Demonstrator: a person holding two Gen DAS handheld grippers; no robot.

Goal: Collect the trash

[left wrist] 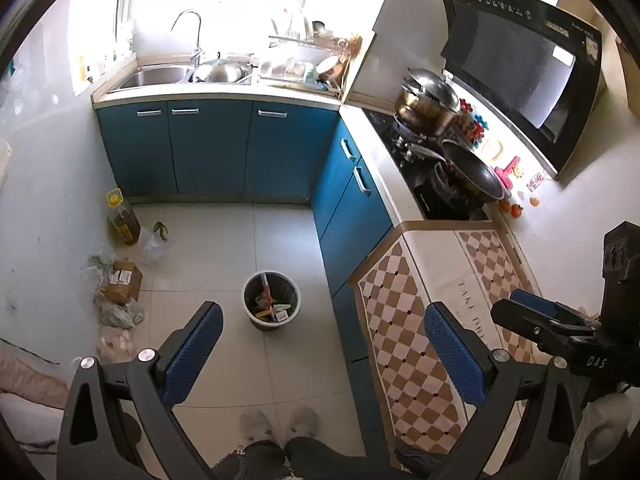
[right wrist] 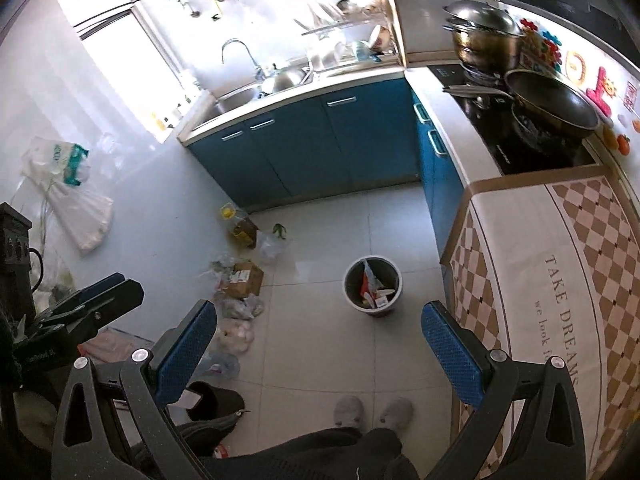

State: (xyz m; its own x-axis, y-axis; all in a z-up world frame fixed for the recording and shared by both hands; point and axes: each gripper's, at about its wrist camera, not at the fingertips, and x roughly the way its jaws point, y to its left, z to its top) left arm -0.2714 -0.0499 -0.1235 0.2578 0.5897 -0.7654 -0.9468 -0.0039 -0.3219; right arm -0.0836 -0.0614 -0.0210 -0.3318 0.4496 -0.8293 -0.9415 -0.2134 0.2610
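Small kitchen, pale tiled floor [left wrist: 224,248], blue L-shaped cabinets [left wrist: 216,148]. Counter [left wrist: 432,256] with a checkered cloth at 3 o'clock; cooktop beyond it holds a frying pan [left wrist: 472,174] and a lidded steel pot [left wrist: 428,100]. Sink [left wrist: 160,74] at 12 o'clock under a bright window. Trash bin [left wrist: 272,300] stands on the floor at centre, wrappers inside. Bags and a cardboard box [left wrist: 124,282] by the wall at 9 o'clock, oil bottle [left wrist: 122,216] behind. Left gripper [left wrist: 324,354] spread wide, empty; right gripper [right wrist: 320,354] likewise released, empty. Only the right view shows hanging plastic bags [right wrist: 68,192] at 9 o'clock and a dark slipper [right wrist: 216,400] at 7 o'clock; range hood [left wrist: 516,64] fully shown in the left.
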